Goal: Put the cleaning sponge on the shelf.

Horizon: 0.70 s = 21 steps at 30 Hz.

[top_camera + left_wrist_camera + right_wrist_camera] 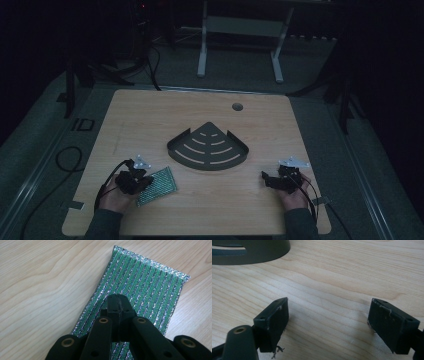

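Left gripper (pixel 117 298): jaws pressed together over green metallic scouring pad (pixel 140 290), nothing visibly pinched between them; contact with pad unclear. Pad lies flat on wooden table (pixel 150 120), near left front edge. Right gripper (pixel 328 322): jaws wide apart, empty, above bare wood near dark corner shelf tray (pixel 210 145).

green scouring cloth (pixel 147 290) with silver glitter stripes, dark grey slotted tray (pixel 208 146), pale woodgrain table (pixel 150 115), black tongs (pixel 117 298).
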{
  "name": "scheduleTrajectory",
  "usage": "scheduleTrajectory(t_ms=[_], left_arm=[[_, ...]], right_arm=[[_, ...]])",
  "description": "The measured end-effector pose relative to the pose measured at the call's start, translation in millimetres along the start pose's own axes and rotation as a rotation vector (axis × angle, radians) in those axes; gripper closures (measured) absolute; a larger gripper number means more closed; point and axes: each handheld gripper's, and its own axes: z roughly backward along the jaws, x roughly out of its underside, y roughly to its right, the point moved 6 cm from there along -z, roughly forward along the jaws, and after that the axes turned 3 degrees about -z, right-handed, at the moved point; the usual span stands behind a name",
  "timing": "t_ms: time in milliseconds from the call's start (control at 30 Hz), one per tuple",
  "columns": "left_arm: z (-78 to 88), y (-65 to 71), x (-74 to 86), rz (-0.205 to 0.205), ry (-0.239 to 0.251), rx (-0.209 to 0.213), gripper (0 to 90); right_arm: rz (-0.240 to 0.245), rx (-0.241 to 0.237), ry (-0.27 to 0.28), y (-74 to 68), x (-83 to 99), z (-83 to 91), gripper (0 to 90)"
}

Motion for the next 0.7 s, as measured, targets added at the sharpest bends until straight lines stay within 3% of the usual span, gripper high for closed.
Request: scheduleTrajectory(t_ms=[167, 233, 333, 433, 533, 700], left_arm=[[3.8, -1.0, 5.0, 0.028, -0.012, -0.008, 89.9], [8.1, 0.0, 10.7, 0.066, -0.020, -0.015, 89.8], [10.8, 2.0, 12.1, 0.086, -0.012, 0.002, 88.2], [11.0, 6.5, 7.8, 0.076, 0.014, 0.030, 87.0], [8.3, 7.9, 1.0, 0.053, 0.015, 0.027, 86.9], [7.0, 1.5, -13.3, 0.029, 0.024, 0.048, 84.5]], right_arm=[[-0.001, 0.000, 0.000, 0.0, 0.0, 0.0, 16.4], [-0.001, 0.000, 0.000, -0.1, 0.0, 0.0, 16.4], [0.000, 0.000, -0.001, 0.0, 0.0, 0.0, 16.4], [0.000, 0.000, 0.000, 0.0, 0.0, 0.0, 16.4], [0.000, 0.000, 0.000, 0.0, 0.0, 0.0, 16.4], [0.000, 0.000, 0.000, 0.0, 0.0, 0.0, 16.4]])
